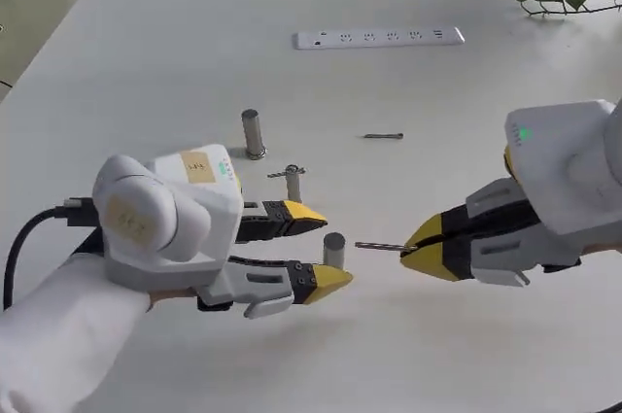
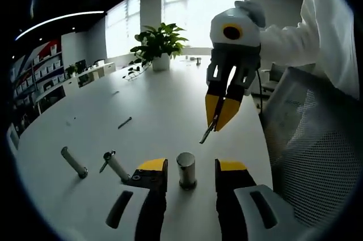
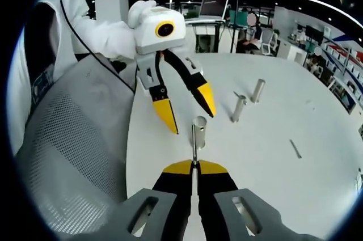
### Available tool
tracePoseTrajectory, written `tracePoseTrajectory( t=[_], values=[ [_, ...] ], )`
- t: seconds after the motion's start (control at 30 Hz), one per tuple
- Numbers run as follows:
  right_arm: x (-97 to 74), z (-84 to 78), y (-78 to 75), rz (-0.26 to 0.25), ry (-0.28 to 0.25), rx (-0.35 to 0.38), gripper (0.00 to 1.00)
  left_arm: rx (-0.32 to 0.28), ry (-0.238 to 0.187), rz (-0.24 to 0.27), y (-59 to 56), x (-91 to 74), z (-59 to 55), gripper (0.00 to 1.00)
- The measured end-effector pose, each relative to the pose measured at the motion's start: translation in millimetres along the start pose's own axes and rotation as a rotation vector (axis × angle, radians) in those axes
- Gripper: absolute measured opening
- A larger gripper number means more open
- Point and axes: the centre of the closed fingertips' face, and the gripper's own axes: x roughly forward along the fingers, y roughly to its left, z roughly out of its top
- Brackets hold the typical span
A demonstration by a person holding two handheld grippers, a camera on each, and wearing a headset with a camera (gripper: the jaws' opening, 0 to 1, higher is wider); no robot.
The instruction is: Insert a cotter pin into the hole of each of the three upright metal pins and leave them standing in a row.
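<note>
Ideally, the metal pin (image 2: 186, 167) between the wide, empty fingers of the left gripper (image 1: 332, 250) was to be steadied; the cotter pin (image 1: 377, 246), pinched tight in the right gripper (image 1: 418, 246), was to be kept level.

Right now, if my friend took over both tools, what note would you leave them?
Left tool: open, jaws on either side of the near post, not squeezing it.
Right tool: shut on a cotter pin, tip aimed at that post, just short of it.
Done: the middle post has a fitted pin through its top.
Left: near post, then far post. A spare pin lies on the table.
</note>
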Motion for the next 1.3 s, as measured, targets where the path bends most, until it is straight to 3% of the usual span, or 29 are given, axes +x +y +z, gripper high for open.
tracePoseTrajectory(
  t=[0.33,0.6,1.0,1.3],
  values=[
    [7.4,-1.2,-1.5,0.002,0.026,-0.008,0.0,-0.016,0.02,0.001,3.8,11.2,-12.2,0.25],
    [10.5,-2.2,-3.9,0.003,0.033,-0.011,0.0,-0.024,0.018,-0.016,3.1,14.1,-13.7,0.12],
    [19.5,-0.8,-8.3,0.032,0.034,-0.048,0.0,-0.019,0.024,-0.034,2.6,16.1,-14.8,0.11],
    [24.5,-1.9,-13.0,0.049,0.062,-0.125,0.0,-0.019,0.036,-0.043,2.6,17.6,-15.0,0.11]
  ],
)
